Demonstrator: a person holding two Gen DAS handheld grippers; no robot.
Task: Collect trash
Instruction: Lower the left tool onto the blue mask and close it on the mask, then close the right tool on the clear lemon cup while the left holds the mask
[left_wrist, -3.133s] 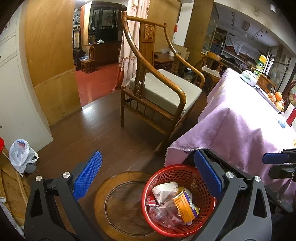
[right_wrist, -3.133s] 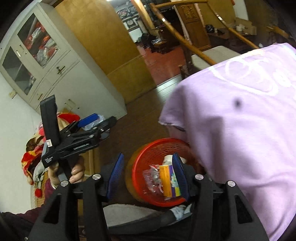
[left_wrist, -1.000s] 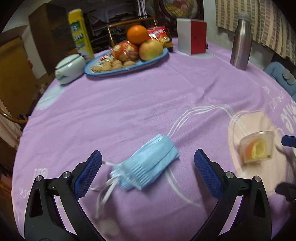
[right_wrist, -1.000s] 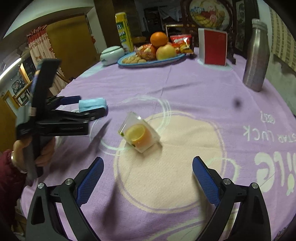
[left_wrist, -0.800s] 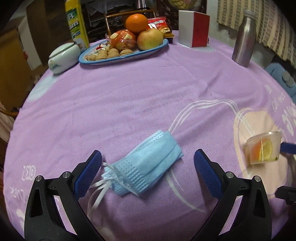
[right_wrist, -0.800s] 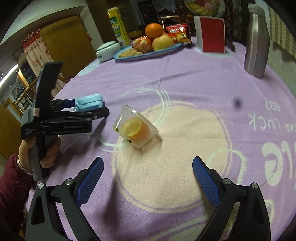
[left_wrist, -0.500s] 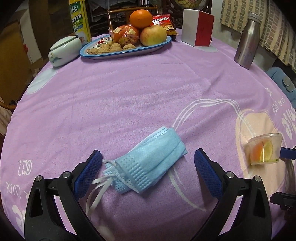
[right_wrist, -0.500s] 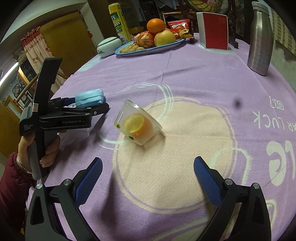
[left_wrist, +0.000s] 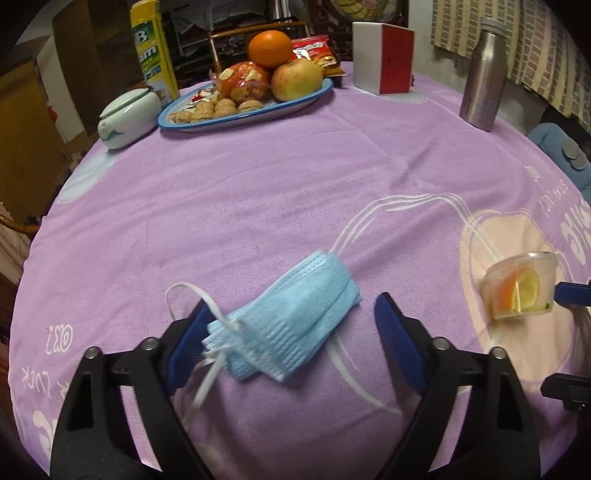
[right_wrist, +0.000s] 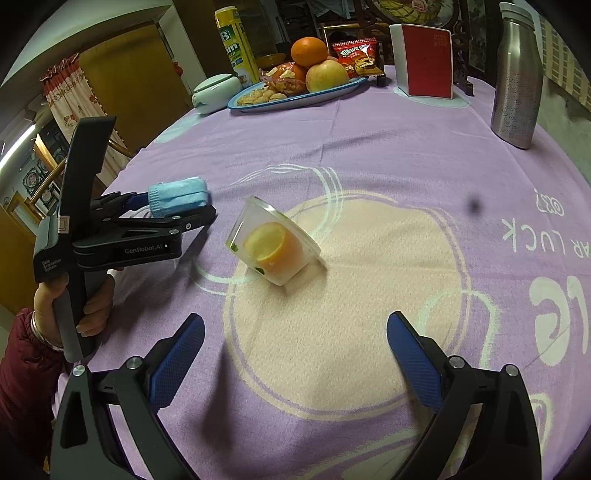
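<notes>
So far nothing is lifted: left claw (left_wrist: 291, 332) closing around the crumpled pale-blue face mask (left_wrist: 291, 328), its pads not yet pinching; right claw (right_wrist: 295, 354) spread short of the tipped clear plastic cup (right_wrist: 275, 249) on the desk (right_wrist: 369, 155).

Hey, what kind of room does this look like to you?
Probably a home dining room: a round table under a purple tablecloth, a blue plate of fruit and walnuts, and a curtained doorway beyond.

Crumpled blue face mask (left_wrist: 295, 317) on purple cloth; tipped clear cup (right_wrist: 275, 249) holding citrus slices
</notes>
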